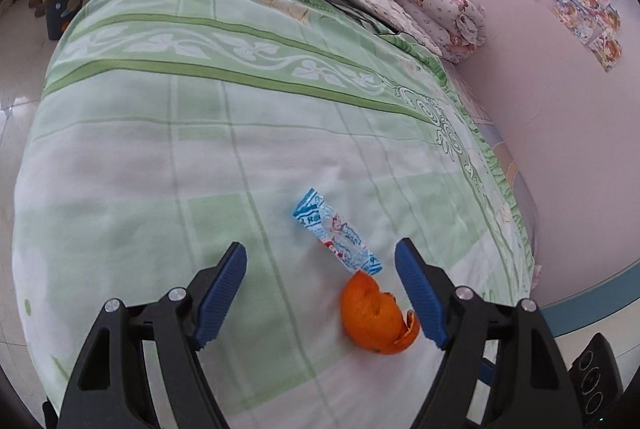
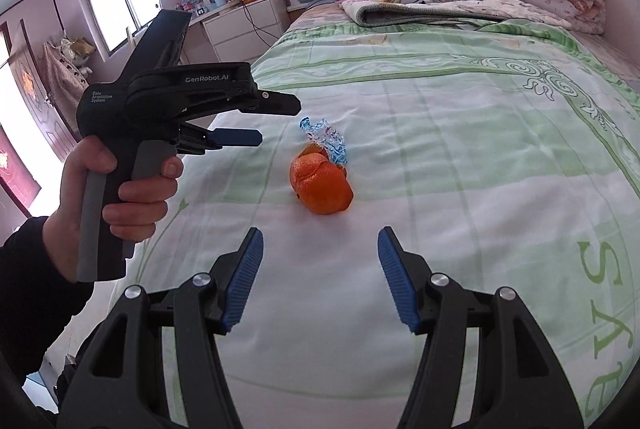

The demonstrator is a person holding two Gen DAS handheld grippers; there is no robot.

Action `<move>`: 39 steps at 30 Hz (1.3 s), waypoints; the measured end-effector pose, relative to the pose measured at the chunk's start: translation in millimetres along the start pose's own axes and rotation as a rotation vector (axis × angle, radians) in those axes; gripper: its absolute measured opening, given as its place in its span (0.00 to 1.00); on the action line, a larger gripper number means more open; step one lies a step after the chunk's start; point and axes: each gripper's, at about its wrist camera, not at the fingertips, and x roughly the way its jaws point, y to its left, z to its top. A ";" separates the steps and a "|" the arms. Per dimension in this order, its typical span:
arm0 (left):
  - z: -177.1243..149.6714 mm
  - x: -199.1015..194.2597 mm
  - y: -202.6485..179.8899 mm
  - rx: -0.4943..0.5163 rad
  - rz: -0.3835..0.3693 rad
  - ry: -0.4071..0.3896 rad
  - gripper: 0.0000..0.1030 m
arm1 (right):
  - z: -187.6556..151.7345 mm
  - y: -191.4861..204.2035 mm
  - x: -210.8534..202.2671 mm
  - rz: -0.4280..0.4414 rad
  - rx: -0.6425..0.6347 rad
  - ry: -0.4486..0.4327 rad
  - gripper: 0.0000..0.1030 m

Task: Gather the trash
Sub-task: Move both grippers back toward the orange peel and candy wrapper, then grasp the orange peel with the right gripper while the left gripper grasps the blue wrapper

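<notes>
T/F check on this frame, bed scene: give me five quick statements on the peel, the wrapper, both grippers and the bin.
1. The orange peel lies on the bedspread. True.
2. The wrapper is held in the left gripper. False: it lies on the bedspread, one end by the peel, and the gripper is open and empty.
3. The right gripper is open and holds nothing. True.
4. The bin stands on the bed. False: it stands on the floor beside the bed.
5. A hand holds the left gripper's handle in the right wrist view. True.
</notes>
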 end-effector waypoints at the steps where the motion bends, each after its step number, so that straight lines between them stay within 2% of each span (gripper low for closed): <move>1: 0.7 2.8 0.2 -0.012 -0.010 0.004 0.71 | 3.5 -0.4 5.9 0.001 0.002 0.002 0.55; 7: 7.1 18.9 -3.0 -0.047 -0.063 0.043 0.71 | 17.9 -0.5 31.1 0.002 -0.004 0.017 0.55; 13: 16.8 38.5 -8.9 -0.053 -0.049 0.059 0.68 | 23.9 -0.4 49.3 0.014 0.000 0.028 0.55; 15: 19.6 44.2 -11.0 -0.047 -0.046 0.065 0.56 | 26.7 -0.2 56.0 0.006 -0.003 0.031 0.55; 19: 19.3 53.7 -10.3 -0.061 -0.068 0.077 0.49 | 31.7 -2.6 66.0 0.013 0.010 0.032 0.54; 21: 18.3 55.7 -8.8 -0.059 -0.065 0.071 0.41 | 34.3 -3.0 72.8 0.012 0.008 0.044 0.48; 26: 15.7 54.7 0.4 -0.110 -0.131 0.074 0.40 | 36.1 -6.8 81.6 0.023 0.038 0.071 0.43; 28: 14.8 55.6 -1.5 -0.104 -0.124 0.068 0.38 | 38.5 -6.7 85.5 0.024 0.042 0.079 0.39; 31: 13.1 58.5 -4.6 -0.064 -0.082 0.056 0.31 | 39.2 -9.1 87.0 0.029 0.066 0.081 0.35; 35: 8.8 64.7 -6.9 -0.055 -0.067 0.060 0.07 | 37.0 -10.5 82.5 0.037 0.082 0.081 0.31; 39: 5.6 66.5 -12.0 -0.024 -0.035 0.047 0.06 | 32.3 -12.2 71.5 0.041 0.097 0.086 0.30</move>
